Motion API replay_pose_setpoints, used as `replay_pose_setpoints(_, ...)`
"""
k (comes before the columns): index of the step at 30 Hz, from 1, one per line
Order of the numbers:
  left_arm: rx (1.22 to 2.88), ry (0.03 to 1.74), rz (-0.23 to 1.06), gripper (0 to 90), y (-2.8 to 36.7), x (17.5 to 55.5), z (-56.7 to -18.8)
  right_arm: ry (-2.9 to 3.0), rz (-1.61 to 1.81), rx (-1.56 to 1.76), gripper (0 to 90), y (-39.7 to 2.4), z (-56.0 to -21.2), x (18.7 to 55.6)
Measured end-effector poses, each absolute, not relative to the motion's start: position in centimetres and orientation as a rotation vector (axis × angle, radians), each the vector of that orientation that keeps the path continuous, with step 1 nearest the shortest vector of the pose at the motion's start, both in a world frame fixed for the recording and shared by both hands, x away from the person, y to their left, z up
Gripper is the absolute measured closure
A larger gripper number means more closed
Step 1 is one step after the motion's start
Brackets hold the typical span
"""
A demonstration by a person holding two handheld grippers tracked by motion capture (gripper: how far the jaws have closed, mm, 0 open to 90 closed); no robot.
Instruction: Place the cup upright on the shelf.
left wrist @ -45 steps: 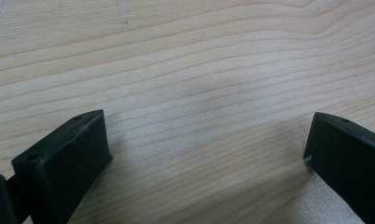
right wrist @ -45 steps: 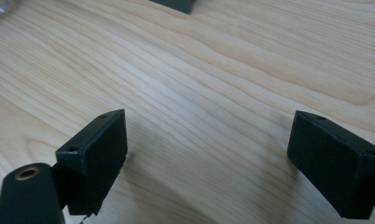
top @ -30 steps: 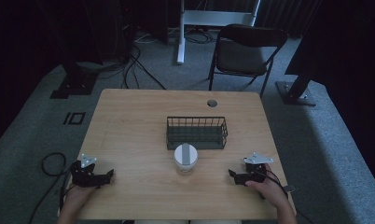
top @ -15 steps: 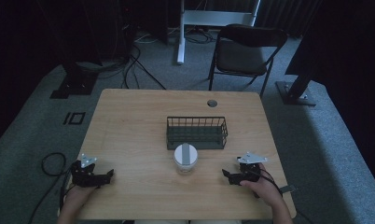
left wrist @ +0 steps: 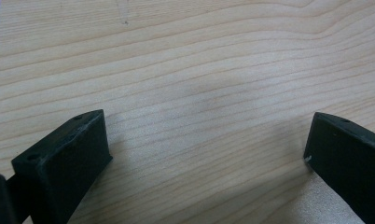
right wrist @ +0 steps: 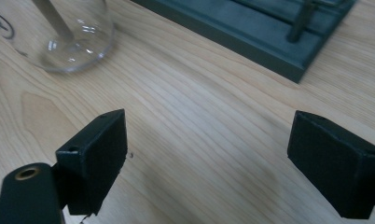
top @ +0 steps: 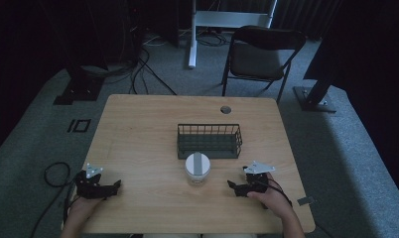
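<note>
Item: clear jar (top: 197, 168) with white lid, upright on tabletop (top: 138, 129), just at 6 o'clock of wire basket (top: 209, 141).

Right hand-held gripper (top: 233, 186): at 3 o'clock of jar, near but apart; jaws spread wide, empty.

Left hand-held gripper (top: 117, 184): at 9 o'clock of jar, well apart; jaws spread, over bare wood.

Risk, judged: smooth rounded glass liable to slip or tip if nudged off-centre; knock against basket possible.

Obscured: jar contents unclear; in right gripper view, jar base (right wrist: 64, 35) cut off at top edge; basket corner (right wrist: 274, 32) partly cropped.
</note>
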State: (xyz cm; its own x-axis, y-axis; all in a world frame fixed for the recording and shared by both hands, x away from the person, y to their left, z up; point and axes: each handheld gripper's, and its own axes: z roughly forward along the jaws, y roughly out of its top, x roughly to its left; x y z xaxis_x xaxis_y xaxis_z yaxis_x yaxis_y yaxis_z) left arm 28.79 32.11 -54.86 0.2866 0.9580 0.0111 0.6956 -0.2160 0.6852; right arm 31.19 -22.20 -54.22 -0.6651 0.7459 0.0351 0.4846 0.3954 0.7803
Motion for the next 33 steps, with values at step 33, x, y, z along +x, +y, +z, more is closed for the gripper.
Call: replay_pose_setpoints(33, 1.990, 1.476, 0.597, 0.1, 32.1, 28.8, -54.9, 2.445, 1.236, 0.874, 11.8, -16.3, -54.3, 31.1)
